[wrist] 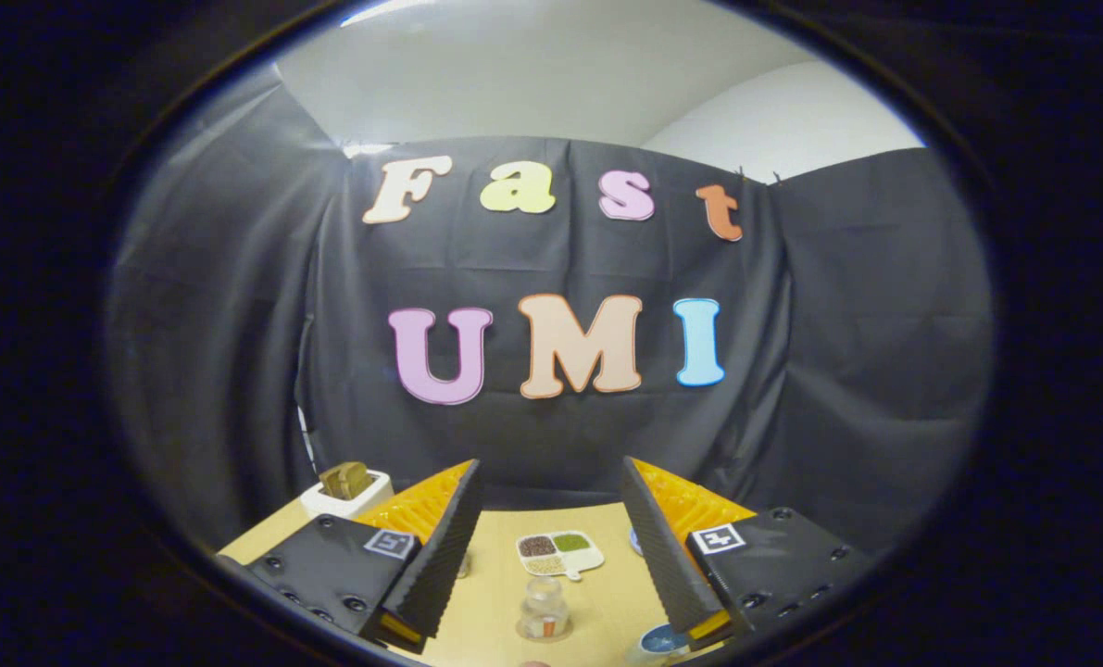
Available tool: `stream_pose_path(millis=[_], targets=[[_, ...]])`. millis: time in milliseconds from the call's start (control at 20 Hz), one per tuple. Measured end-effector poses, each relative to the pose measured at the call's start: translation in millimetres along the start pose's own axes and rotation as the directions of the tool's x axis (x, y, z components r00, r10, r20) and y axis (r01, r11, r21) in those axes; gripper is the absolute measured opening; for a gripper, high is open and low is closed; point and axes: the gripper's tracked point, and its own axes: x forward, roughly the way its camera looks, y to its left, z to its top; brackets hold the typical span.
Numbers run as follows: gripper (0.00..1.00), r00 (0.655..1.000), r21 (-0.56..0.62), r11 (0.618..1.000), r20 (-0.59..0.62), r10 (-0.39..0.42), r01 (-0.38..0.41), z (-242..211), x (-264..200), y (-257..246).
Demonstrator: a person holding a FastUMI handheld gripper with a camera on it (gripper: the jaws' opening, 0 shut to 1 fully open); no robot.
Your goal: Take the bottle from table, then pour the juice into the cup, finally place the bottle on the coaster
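My gripper (549, 468) is held high above the wooden table (597, 597), open, with nothing between its black ribbed fingers (440, 556). Far below, in the gap between the fingers, stands a small clear bottle (544, 610) with an orange band near its base, seen from above. A blue round coaster (662, 639) lies by the lower end of the right finger, partly hidden by it. A small object peeks out at the inner edge of the left finger (463, 565); I cannot tell what it is.
A white divided dish (560, 553) with brown, green and pale grains lies beyond the bottle. A white box (347, 496) holding something brown sits at the table's back left corner. Black cloth walls close the booth behind.
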Motion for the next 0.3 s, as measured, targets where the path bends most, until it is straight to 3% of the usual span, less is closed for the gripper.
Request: stream_pose_path(millis=[300], targets=[[0.92,1.0,0.028,1.0,0.019,-0.012,0.011,19,-14,-15]])
